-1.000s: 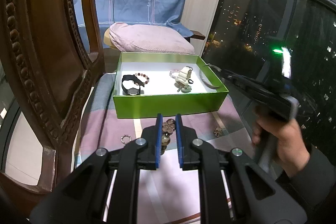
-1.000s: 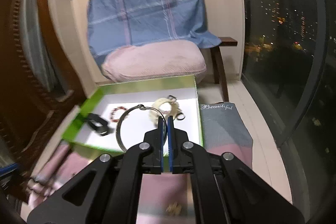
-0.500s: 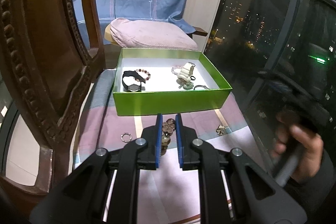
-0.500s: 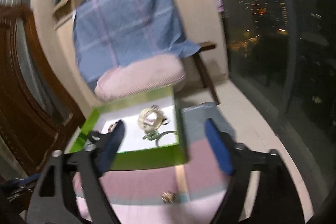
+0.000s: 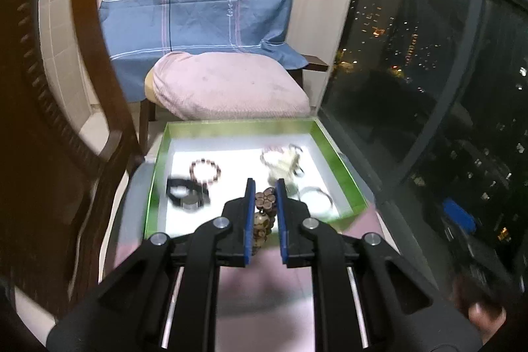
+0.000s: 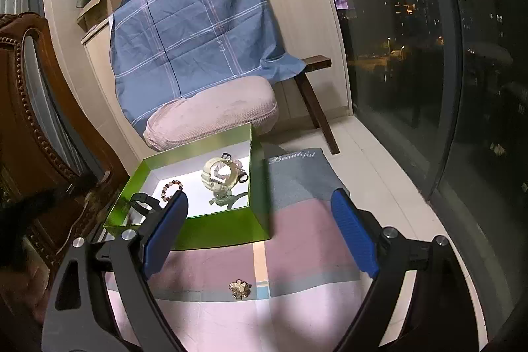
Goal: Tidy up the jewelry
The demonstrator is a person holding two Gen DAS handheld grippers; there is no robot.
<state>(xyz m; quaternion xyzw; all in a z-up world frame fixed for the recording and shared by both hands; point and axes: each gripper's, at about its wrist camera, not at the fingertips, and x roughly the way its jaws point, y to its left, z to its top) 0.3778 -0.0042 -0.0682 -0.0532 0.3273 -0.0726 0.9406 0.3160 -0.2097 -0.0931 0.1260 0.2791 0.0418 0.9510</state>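
Observation:
My left gripper (image 5: 265, 187) is shut on a brown bead bracelet (image 5: 264, 203) with a flower-shaped piece, held over the near part of the green box (image 5: 158, 160). Inside the box lie a bead bracelet (image 5: 204, 170), a black watch (image 5: 186, 197), a cream watch (image 5: 283, 164) and a silver bangle (image 5: 315, 197). My right gripper (image 6: 259, 197) stands open and empty in front of the green box (image 6: 224, 230). A small gold flower brooch (image 6: 240, 289) lies on the cloth below it. The cream watch (image 6: 221, 175) and silver bangle (image 6: 239, 198) show between its fingers.
The box sits on a pink and grey striped cloth (image 6: 297, 253). Behind it stands a chair with a pink cushion (image 6: 211, 117) and a blue plaid cover (image 6: 198, 32). A carved wooden chair (image 6: 36, 134) is at the left, a glass window (image 6: 429, 55) at the right. A hand (image 5: 485, 315) shows at the lower right.
My right gripper let go of the silver bangle, which now lies in the box, opened wide and drew back. My left gripper carried the brown bracelet forward to over the box.

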